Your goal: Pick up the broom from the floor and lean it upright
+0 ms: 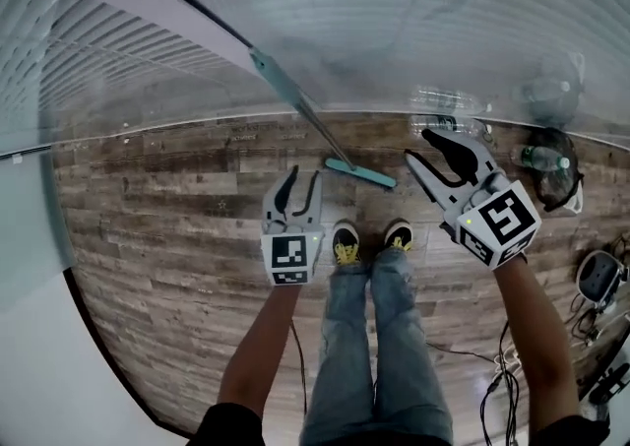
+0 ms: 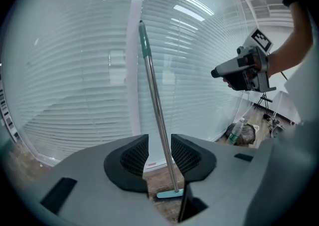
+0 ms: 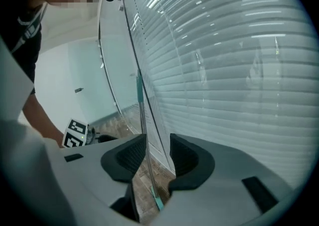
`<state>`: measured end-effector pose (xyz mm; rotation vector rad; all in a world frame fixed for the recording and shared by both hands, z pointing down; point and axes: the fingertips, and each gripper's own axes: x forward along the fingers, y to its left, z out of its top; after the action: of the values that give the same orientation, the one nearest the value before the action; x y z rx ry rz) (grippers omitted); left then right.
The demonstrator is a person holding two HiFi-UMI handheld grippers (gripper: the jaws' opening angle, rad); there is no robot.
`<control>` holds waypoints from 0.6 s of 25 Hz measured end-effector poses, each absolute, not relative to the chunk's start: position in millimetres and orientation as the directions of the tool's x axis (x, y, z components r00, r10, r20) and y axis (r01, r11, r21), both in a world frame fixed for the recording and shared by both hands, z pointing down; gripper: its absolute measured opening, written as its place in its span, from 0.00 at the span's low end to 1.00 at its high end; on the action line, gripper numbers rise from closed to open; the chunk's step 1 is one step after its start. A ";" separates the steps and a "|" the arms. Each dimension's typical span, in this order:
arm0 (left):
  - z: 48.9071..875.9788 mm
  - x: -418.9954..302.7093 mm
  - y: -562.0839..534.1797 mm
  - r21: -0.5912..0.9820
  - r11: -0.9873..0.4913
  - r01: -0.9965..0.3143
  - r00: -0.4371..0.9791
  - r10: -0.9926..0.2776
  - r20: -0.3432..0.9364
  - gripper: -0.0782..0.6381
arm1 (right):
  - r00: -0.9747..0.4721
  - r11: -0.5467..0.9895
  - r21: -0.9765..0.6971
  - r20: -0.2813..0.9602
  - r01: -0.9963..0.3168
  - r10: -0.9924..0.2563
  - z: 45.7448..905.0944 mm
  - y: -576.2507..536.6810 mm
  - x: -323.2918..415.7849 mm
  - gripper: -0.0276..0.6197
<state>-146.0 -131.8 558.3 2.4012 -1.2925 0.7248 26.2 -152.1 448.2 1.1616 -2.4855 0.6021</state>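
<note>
Broom (image 1: 313, 122) leans against white blinds (image 1: 443, 21), head on wood-plank floor (image 1: 157, 208).

The right tongs (image 3: 158, 144) stand apart, clear of the broom (image 3: 142, 115) leaning upright against the blinds (image 3: 234, 70).

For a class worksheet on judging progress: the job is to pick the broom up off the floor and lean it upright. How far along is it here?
Done: the broom stands with its head on the wood floor and its handle leaning against the blinds.
In hand: nothing. The left gripper and right gripper are both open and clear of the broom.
Left: apparently nothing, provided the broom stays put.
</note>
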 end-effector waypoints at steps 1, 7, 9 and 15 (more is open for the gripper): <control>547.0 -147.8 -131.2 0.030 -0.551 -0.834 0.470 -0.682 0.560 0.31 | -0.612 0.584 -0.224 0.471 -0.780 -0.636 444.7 -145.9 31.4 0.29; 462.7 -137.8 -119.2 -0.011 -0.615 -0.789 0.541 -0.702 0.462 0.31 | -0.631 0.674 -0.103 0.477 -0.732 -0.612 376.3 -116.0 61.0 0.28; 425.9 -134.2 -100.7 -0.015 -0.635 -0.772 0.562 -0.694 0.450 0.31 | -0.629 0.674 -0.093 0.470 -0.733 -0.619 335.8 -96.7 71.7 0.28; 331.8 -109.0 -82.8 0.085 -0.690 -0.718 0.655 -0.630 0.418 0.19 | -0.613 0.667 -0.027 0.422 -0.745 -0.668 227.4 -74.7 107.4 0.28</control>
<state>-109.0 -82.8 331.8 2.6304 -1.0912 0.5286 107.4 -74.7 227.4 1.1114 -2.5060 0.2814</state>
